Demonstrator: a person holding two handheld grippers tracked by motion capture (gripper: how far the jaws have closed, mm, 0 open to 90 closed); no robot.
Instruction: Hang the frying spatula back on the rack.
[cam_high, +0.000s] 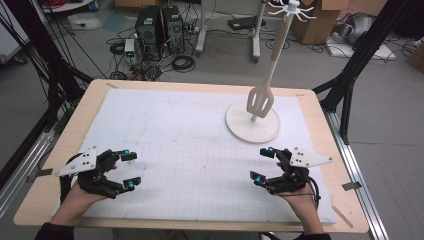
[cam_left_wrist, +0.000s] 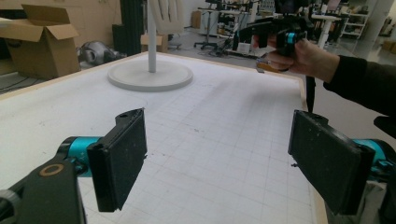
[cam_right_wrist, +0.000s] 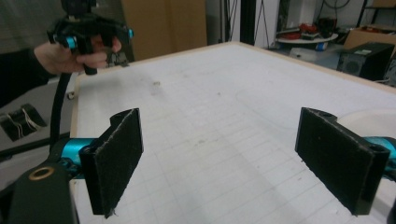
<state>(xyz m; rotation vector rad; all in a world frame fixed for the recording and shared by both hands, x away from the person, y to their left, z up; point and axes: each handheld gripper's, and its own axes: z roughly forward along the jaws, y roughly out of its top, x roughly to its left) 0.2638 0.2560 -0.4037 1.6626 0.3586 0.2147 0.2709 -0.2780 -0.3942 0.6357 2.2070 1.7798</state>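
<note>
A white rack stands on a round base (cam_high: 252, 127) at the back right of the white gridded mat (cam_high: 190, 145). A white slotted spatula (cam_high: 260, 100) hangs from its hooked top (cam_high: 290, 7), with the blade just above the base. My left gripper (cam_high: 129, 169) rests near the front left of the mat, open with nothing in it. My right gripper (cam_high: 263, 163) is at the front right, also open, a little in front of the base. In the left gripper view my jaws (cam_left_wrist: 217, 163) stand wide apart over bare mat. In the right gripper view they (cam_right_wrist: 219, 158) do too.
The mat lies on a wooden table (cam_high: 60, 150) with a bare rim all round. Black frame legs (cam_high: 350, 75) stand at both sides. Beyond the far edge, computer towers (cam_high: 160, 25), cables and cardboard boxes (cam_high: 315, 22) sit on the floor.
</note>
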